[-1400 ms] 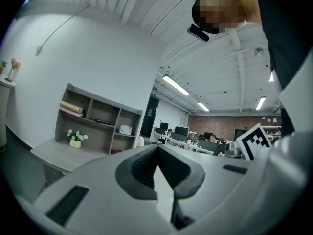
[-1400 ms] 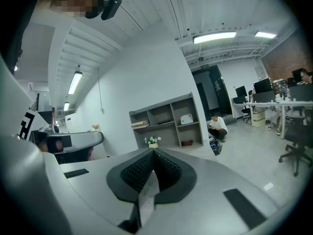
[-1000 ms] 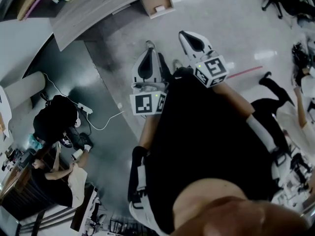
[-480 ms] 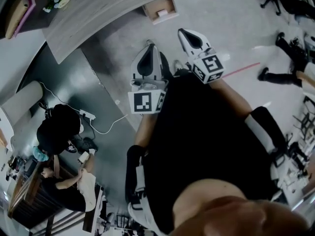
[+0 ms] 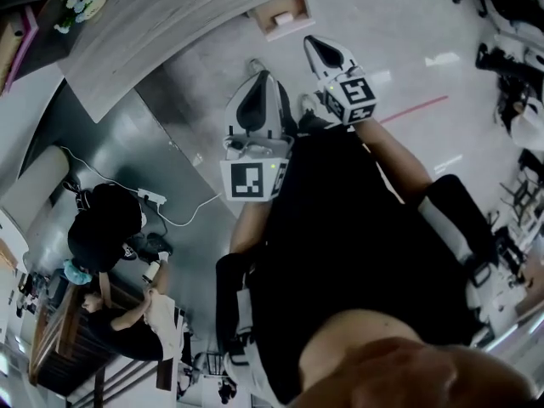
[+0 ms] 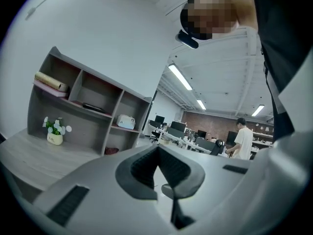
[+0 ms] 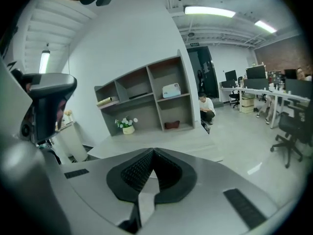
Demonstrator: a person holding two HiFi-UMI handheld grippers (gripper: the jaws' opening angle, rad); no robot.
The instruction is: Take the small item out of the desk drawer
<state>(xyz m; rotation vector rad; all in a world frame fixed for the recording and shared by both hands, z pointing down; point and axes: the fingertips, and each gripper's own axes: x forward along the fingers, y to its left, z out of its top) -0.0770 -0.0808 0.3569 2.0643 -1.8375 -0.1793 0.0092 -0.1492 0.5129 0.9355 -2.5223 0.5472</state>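
In the head view an open wooden drawer [image 5: 277, 13] juts from the edge of the grey desk [image 5: 161, 15], with a small white item [image 5: 280, 16] lying in it. My left gripper [image 5: 257, 76] points toward the desk a short way below the drawer, its jaws closed together and empty. My right gripper [image 5: 313, 41] is just right of the drawer, also shut with nothing held. In the left gripper view the left gripper [image 6: 157, 149] has its jaws meeting at the tip, and in the right gripper view the right gripper [image 7: 153, 152] shows the same. Neither gripper view shows the drawer.
A grey shelf unit [image 7: 146, 94] stands behind the desk, and a flower pot [image 7: 127, 126] sits on the desktop. People crouch on the floor at the left [image 5: 106, 228] beside a power strip and cable [image 5: 153, 199]. Office chairs and desks [image 7: 283, 126] fill the right side.
The head view has swung a little; the desk and drawer sit closer to the grippers' tips. Both grippers stay shut. A walking person at the right has left the frame.
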